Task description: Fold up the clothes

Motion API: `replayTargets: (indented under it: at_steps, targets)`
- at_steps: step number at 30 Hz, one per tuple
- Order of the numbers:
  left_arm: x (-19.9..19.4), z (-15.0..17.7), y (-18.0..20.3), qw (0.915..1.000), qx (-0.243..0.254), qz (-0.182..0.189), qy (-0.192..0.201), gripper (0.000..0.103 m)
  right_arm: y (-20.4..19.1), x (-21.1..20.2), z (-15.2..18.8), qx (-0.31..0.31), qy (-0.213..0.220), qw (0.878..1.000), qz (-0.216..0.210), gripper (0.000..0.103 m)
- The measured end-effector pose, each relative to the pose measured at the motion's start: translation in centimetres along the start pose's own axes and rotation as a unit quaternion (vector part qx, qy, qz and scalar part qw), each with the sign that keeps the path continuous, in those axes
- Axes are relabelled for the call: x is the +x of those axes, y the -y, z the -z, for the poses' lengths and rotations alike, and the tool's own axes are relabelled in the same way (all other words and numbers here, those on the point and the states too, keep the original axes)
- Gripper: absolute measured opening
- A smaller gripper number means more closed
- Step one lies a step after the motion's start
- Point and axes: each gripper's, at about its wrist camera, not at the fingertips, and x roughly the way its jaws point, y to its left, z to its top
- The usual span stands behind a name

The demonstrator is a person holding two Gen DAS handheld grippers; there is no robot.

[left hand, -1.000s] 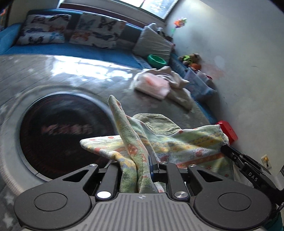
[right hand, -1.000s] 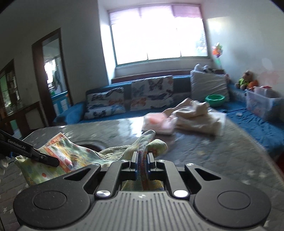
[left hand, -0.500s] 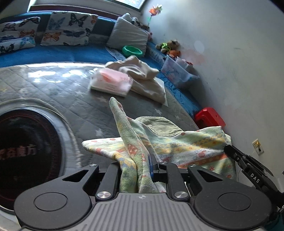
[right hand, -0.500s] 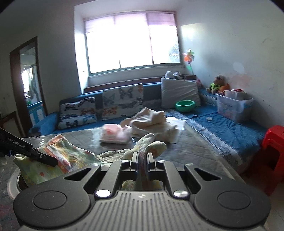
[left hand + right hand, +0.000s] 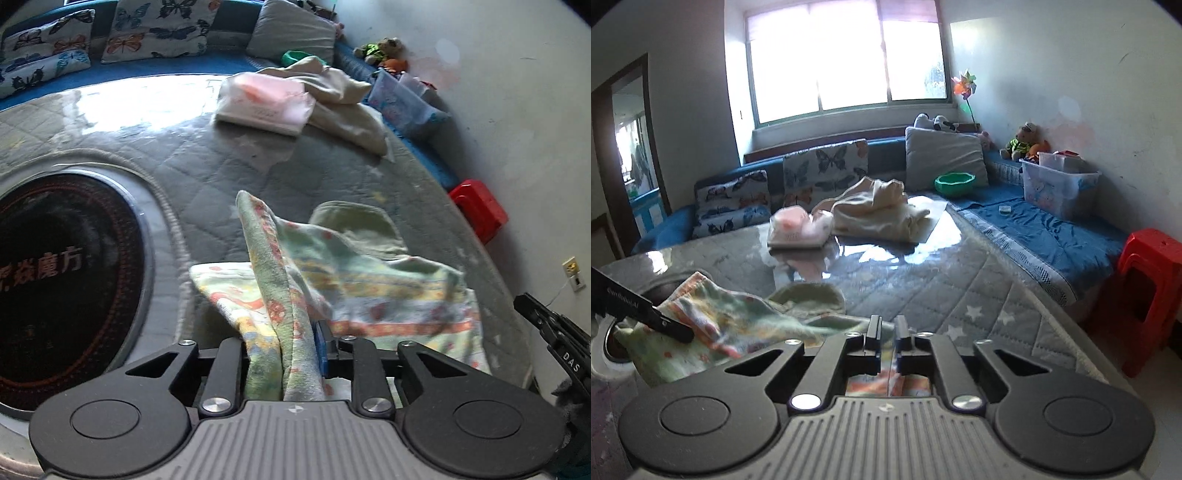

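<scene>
A pastel green and yellow cloth (image 5: 369,288) with orange prints lies spread on the grey quilted table (image 5: 221,155) between my two grippers. My left gripper (image 5: 282,343) holds a thick upright fold of it; its jaws are opening, with the fold still filling the gap. The right gripper's finger (image 5: 554,332) shows at that view's right edge, by the cloth's far corner. In the right wrist view my right gripper (image 5: 888,328) is shut on a thin edge of the cloth (image 5: 720,317). The left gripper's black finger (image 5: 646,314) lies across the cloth's left end.
A dark round inset (image 5: 55,266) with red characters sits in the table at the left. At the back are a folded pink-white stack (image 5: 266,99) and a cream heap (image 5: 343,99). A red stool (image 5: 1145,280) stands past the table's right edge, near a blue sofa, a clear box (image 5: 1056,184) and a green bowl (image 5: 955,182).
Both grippers have come down and moved toward the table's right side with the cloth. The cloth now lies flatter, its bunch no longer rising above the right fingers. The left jaws have widened slightly.
</scene>
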Motion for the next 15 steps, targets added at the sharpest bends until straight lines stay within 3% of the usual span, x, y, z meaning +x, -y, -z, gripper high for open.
replayTargets:
  at_steps: [5,9,11,15]
  targets:
    - [0.6,0.6,-0.5,0.9998,0.008,-0.017,-0.008,0.041,-1.4,1.1,1.3,-0.009,-0.021,1.000,-0.018,0.019]
    - [0.8,1.2,-0.9,0.9997,0.011,-0.020,-0.013,0.046,-3.0,1.9,2.5,-0.024,-0.042,0.998,-0.038,0.029]
    - [0.7,1.4,-1.2,0.9994,0.016,-0.030,-0.012,0.057,-3.5,2.1,3.2,-0.033,-0.052,0.997,-0.043,0.030]
    - [0.2,1.7,-1.9,0.9991,0.020,-0.038,-0.007,0.058,-4.0,2.4,4.4,-0.049,-0.067,0.996,-0.042,0.035]
